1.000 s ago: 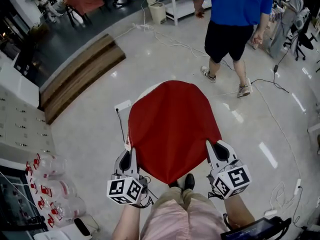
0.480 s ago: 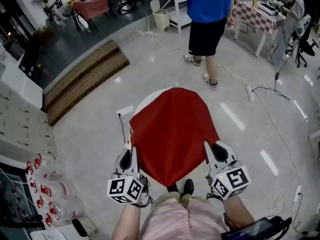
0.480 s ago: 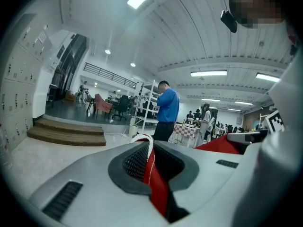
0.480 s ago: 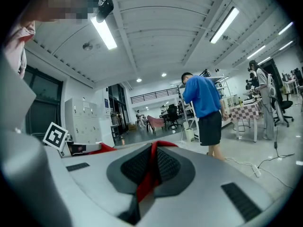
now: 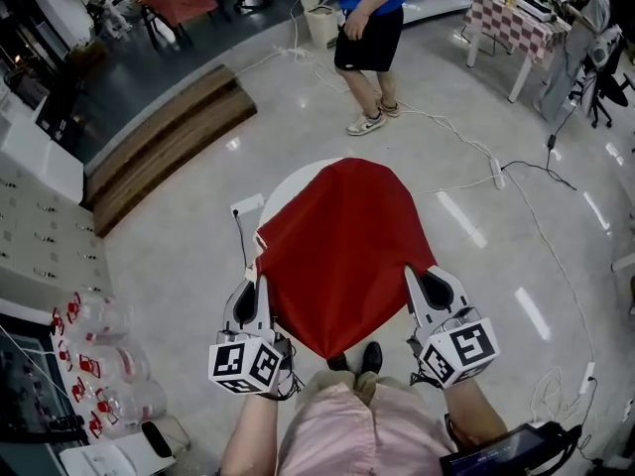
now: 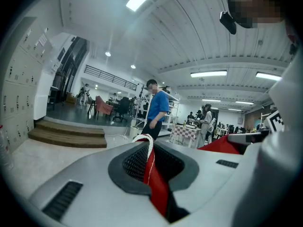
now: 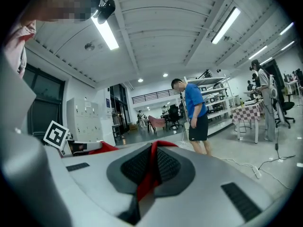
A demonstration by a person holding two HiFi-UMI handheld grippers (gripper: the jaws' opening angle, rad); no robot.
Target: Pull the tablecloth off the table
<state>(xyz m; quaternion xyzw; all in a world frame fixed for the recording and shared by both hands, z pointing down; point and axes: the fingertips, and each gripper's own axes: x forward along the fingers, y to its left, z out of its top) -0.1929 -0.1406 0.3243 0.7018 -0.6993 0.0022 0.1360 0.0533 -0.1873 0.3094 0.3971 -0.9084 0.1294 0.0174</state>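
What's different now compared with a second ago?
The person in blue has walked away, toward the top of the head view. The left gripper and the right gripper stay clamped on the red tablecloth, which still drapes the table much as before.

wear: person is wearing pink shorts (image 5: 342, 429) and black shoes (image 5: 373, 357) | left gripper (image 5: 260, 278): is showing grey shell, black mesh pads (image 6: 135, 162), black-and-white marker cube (image 5: 246, 364) | right gripper (image 5: 411, 272): is showing matching grey shell and its own cube (image 5: 458, 350)
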